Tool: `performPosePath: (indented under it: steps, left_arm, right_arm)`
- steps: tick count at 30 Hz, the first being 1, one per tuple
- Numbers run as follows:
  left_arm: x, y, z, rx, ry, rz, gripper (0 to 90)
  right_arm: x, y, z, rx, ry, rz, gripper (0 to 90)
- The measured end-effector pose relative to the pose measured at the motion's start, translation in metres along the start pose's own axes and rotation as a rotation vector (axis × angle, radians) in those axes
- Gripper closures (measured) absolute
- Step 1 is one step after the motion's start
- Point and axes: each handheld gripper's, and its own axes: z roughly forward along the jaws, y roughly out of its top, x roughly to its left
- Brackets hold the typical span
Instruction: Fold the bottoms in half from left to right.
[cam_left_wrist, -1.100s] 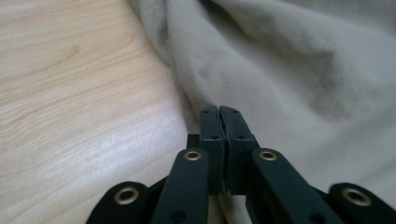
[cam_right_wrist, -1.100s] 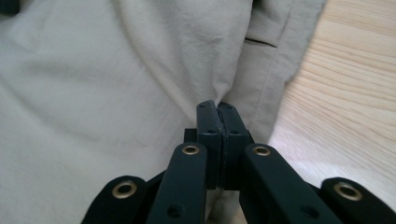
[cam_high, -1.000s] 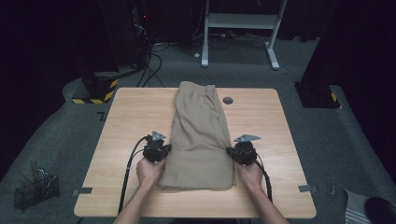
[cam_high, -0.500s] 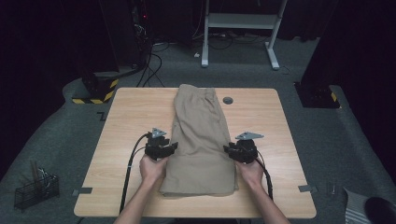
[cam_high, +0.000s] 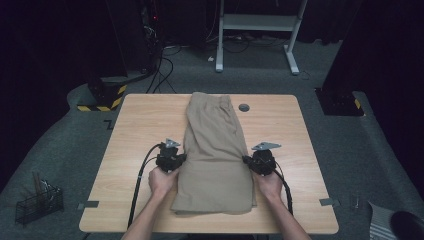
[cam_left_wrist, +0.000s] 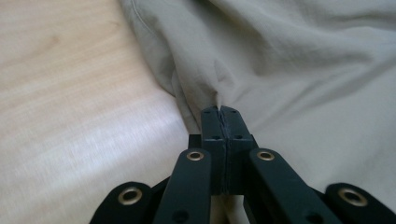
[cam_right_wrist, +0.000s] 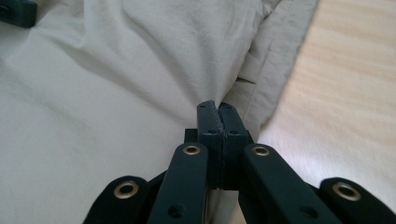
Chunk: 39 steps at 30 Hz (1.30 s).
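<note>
Left tongs (cam_left_wrist: 220, 112) and right tongs (cam_right_wrist: 217, 108) clenched on khaki shorts (cam_high: 215, 150), wooden table (cam_high: 140, 125)

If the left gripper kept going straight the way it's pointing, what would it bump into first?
The left gripper is already shut on a pinch of the folded beige fabric shorts on the light wooden table. Going straight on, it would likely push into more of that cloth first, bunching it up.
</note>
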Motion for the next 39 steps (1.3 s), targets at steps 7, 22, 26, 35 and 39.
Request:
performPosePath:
  steps: [7, 22, 26, 35, 39]
  left_arm:
    - [-0.002, -0.006, -0.01, -0.031, 0.004, -0.018, 72.5]
    - [0.007, 0.024, 0.02, -0.015, 0.055, -0.061, 88.4]
    - [0.01, 0.017, 0.014, -0.003, 0.017, -0.084, 89.7]
    - [0.006, 0.017, 0.003, -0.038, 0.065, -0.051, 60.1]
    - [0.008, 0.024, 0.008, -0.064, 0.071, -0.078, 55.5]
  right_arm:
    - [0.011, -0.009, -0.007, 0.033, 0.004, -0.056, 75.4]
    - [0.0, 0.019, 0.019, 0.001, 0.023, 0.022, 89.7]
    - [-0.006, 0.009, 0.011, 0.012, 0.022, 0.02, 90.0]
    - [0.001, 0.008, -0.004, -0.007, 0.027, 0.008, 69.3]
    - [-0.005, 0.02, 0.001, -0.031, 0.017, 0.055, 67.1]
